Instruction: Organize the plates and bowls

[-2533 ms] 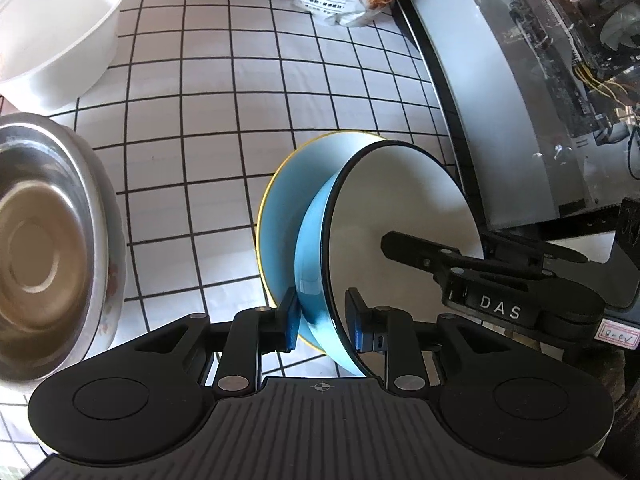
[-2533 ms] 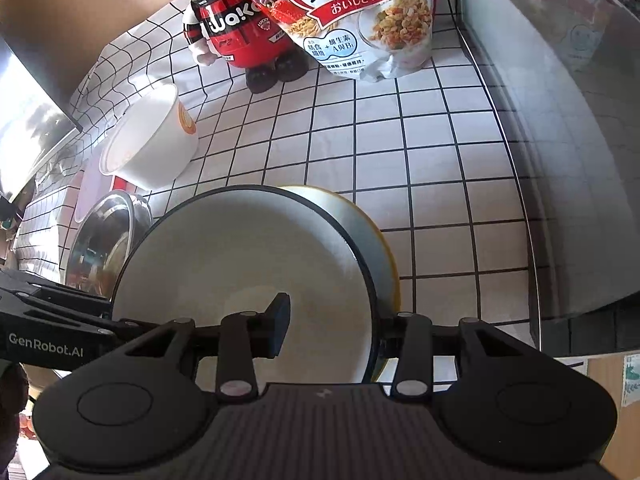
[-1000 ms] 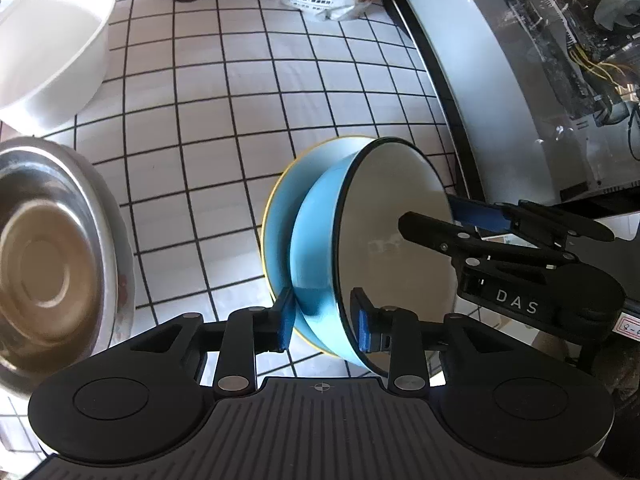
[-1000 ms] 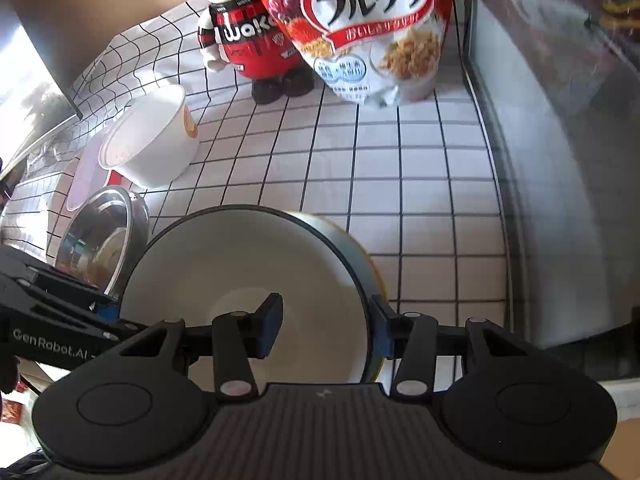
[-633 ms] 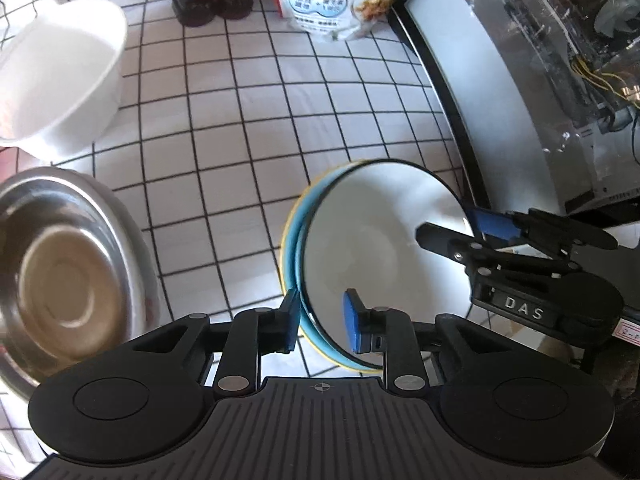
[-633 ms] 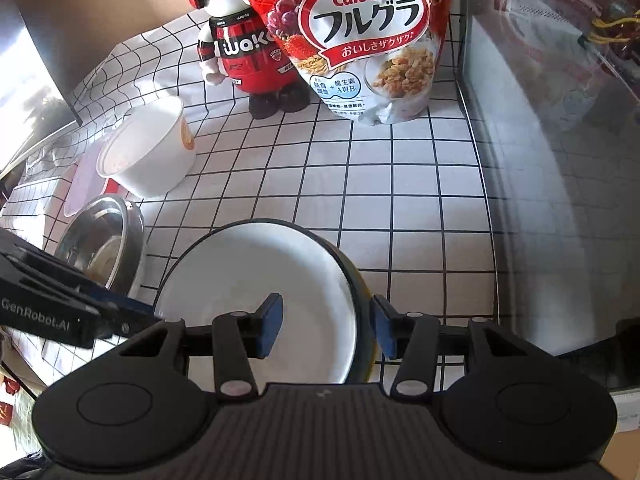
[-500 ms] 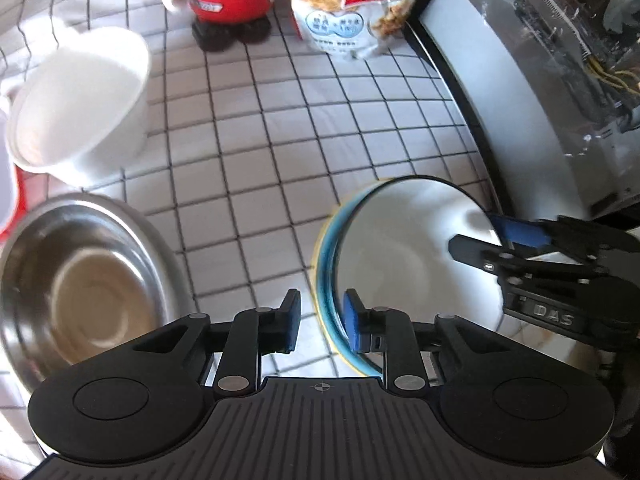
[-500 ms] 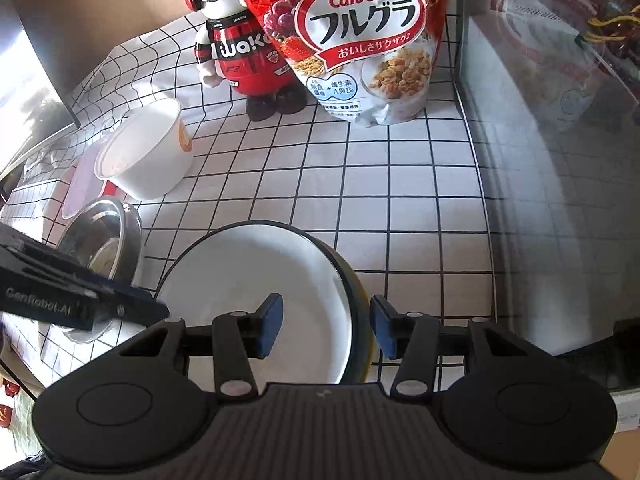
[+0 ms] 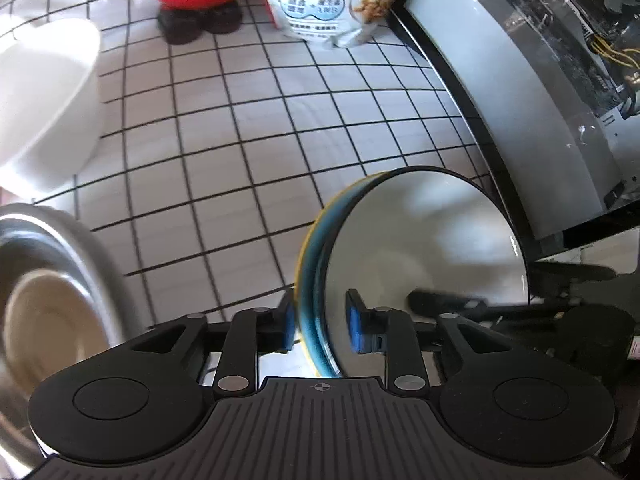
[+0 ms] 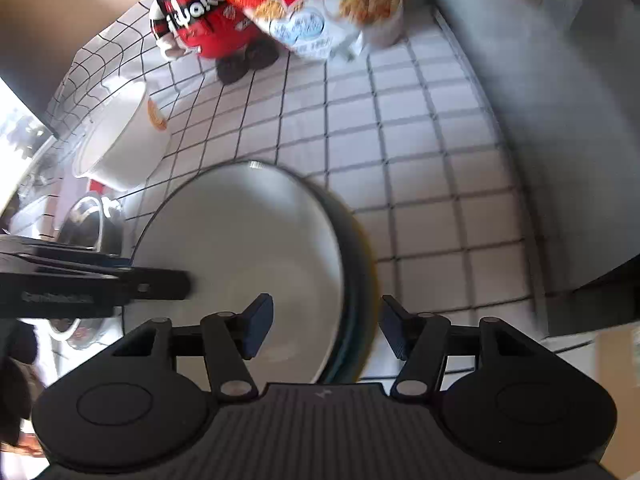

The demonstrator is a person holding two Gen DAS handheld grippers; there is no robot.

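Bowl now nests in the yellow-rimmed plate; left tool and right tool have just opened, straddling its rim without gripping.

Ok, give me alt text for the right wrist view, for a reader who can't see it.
The right hand-held gripper straddles the rim of a white-lined blue bowl on a white grid-tiled counter, its jaws open and clear of the rim after just widening. The left hand-held gripper reaches in from the left; a white tub, red figurine and cereal bag stand behind.
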